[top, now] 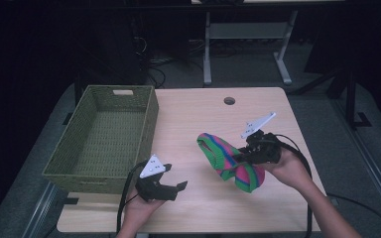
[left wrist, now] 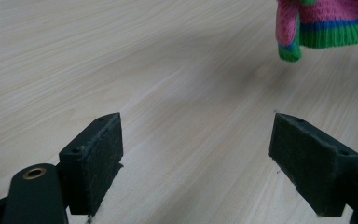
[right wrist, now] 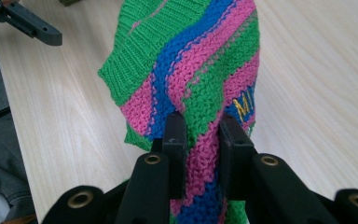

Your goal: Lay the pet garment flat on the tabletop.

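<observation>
A knitted piece striped in green, pink and blue (top: pixel 228 157) hangs just above the light wood table (top: pixel 198 114), right of centre. My right gripper (top: pixel 241 154) is shut on it; in the right gripper view the two black pads (right wrist: pixel 176 140) pinch a fold of the knit (right wrist: pixel 191 70), which carries yellow lettering. My left gripper (top: pixel 178 189) rests low near the table's front edge, left of the knit, with its jaws wide apart and nothing between them. In the left gripper view its pads (left wrist: pixel 98 154) frame bare wood, and the knit's cuff (left wrist: pixel 326 28) hangs at the top right.
A green woven basket (top: pixel 149 119), with nothing in it, stands on the table's left side. A round cable hole (top: pixel 229 100) sits near the far edge. Beyond the table are the legs of a desk frame (top: pixel 207 54) on a dark floor.
</observation>
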`<state>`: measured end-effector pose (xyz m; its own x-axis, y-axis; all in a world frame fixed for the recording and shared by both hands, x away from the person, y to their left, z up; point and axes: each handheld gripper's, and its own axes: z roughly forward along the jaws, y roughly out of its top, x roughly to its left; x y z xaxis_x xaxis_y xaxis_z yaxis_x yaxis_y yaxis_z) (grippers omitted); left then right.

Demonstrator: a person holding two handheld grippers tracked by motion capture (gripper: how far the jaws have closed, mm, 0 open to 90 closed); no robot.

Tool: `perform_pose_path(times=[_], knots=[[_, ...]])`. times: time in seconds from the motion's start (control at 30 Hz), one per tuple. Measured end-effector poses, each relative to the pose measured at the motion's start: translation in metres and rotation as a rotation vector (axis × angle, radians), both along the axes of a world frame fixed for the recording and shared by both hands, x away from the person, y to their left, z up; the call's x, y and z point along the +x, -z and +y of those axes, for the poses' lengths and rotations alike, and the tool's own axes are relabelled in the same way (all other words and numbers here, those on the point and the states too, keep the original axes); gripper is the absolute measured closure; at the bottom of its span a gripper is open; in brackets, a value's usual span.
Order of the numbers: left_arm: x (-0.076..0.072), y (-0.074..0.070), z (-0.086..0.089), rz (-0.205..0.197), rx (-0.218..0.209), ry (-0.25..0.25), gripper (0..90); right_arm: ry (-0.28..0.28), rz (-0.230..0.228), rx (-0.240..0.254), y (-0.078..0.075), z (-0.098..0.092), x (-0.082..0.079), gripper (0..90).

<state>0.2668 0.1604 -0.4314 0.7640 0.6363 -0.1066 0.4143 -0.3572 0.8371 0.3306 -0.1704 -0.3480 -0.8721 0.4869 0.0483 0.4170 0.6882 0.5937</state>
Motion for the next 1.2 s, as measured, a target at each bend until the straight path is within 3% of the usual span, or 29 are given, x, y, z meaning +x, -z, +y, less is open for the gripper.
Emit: perform_pose_path(times=[0.13, 0.47, 0.67, 1.2], knots=[[0.001, 0.0, 0.001, 0.004, 0.001, 0.002, 16.9, -0.013, 0.033, 0.014, 0.012, 0.005, 0.001, 75.2], [0.0, 0.0, 0.002, 0.011, -0.003, -0.005, 16.9, -0.034, 0.066, -0.017, 0.032, 0.018, 0.004, 74.9], [0.0, 0.0, 0.001, 0.01, -0.005, -0.002, 16.9, -0.023, 0.111, -0.028, 0.046, 0.024, 0.009, 74.0], [0.0, 0.001, 0.001, 0.011, -0.004, 0.001, 16.9, -0.044, 0.146, -0.055, 0.069, 0.041, 0.013, 67.4]])
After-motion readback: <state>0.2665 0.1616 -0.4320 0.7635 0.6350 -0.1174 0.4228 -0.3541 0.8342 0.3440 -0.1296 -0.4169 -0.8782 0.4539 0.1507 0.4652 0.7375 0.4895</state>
